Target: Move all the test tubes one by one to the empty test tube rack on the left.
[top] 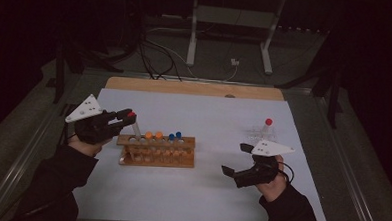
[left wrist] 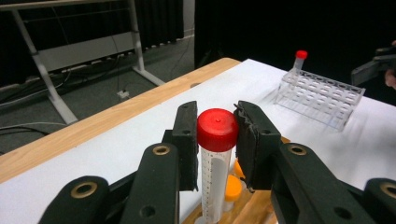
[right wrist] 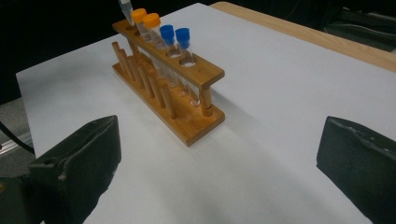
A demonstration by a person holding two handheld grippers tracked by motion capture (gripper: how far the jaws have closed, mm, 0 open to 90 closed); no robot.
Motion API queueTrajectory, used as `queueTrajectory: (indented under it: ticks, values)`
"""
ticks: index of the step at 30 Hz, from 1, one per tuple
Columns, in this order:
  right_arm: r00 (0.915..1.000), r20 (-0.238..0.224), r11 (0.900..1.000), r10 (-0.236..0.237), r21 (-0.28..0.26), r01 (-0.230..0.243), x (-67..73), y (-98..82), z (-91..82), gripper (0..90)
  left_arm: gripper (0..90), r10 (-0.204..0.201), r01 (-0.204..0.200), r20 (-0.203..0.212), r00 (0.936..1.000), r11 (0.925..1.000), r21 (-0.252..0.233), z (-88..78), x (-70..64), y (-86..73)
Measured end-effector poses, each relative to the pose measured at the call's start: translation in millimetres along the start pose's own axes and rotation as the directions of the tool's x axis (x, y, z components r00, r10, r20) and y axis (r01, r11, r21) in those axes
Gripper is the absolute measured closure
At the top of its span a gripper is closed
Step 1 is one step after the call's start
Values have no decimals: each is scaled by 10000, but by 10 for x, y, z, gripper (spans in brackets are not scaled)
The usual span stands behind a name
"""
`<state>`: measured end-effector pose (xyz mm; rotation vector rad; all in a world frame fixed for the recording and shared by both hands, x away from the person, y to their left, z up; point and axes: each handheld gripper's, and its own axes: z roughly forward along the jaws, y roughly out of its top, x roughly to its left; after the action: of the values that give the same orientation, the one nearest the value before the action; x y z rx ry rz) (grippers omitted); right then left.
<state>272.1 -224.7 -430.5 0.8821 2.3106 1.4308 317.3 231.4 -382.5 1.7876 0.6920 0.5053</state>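
Red-capped tube [left wrist: 216, 154] (clear, graduated) upright over wooden rack [top: 157, 151].

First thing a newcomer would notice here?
The left gripper clamped on a red-capped tube, held over the left end of the wooden rack. That rack holds orange-capped and blue-capped tubes. At far right, a clear rack holds one other red-capped tube.

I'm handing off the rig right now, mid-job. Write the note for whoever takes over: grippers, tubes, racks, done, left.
Left gripper: shut on the red-capped tube, tip over the left end of the wooden rack.
Right gripper: open, holding nothing, near the table's right side.
Wooden rack holds two orange-capped tubes and two blue-capped tubes.
Clear rack, far right, holds one red-capped tube.
Whether the held tube is going in or coming out, I cannot tell.
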Motion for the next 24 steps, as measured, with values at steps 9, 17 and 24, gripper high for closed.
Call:
queueTrajectory:
  ticks: [9,17,24]
  values:
    - [10000,-8,10000,-13,55,14,-4,-11,3,0,717,-22,21,47,10000,9999,130,148,22,-159]
    - [10000,-38,9999,-4,103,4,-10,-21,7,0,717,-151,148,85,9998,9991,408,228,36,-325]
    - [10000,-33,10000,6,95,-6,-11,-21,3,0,717,-191,182,113,9998,9970,757,302,24,-474]
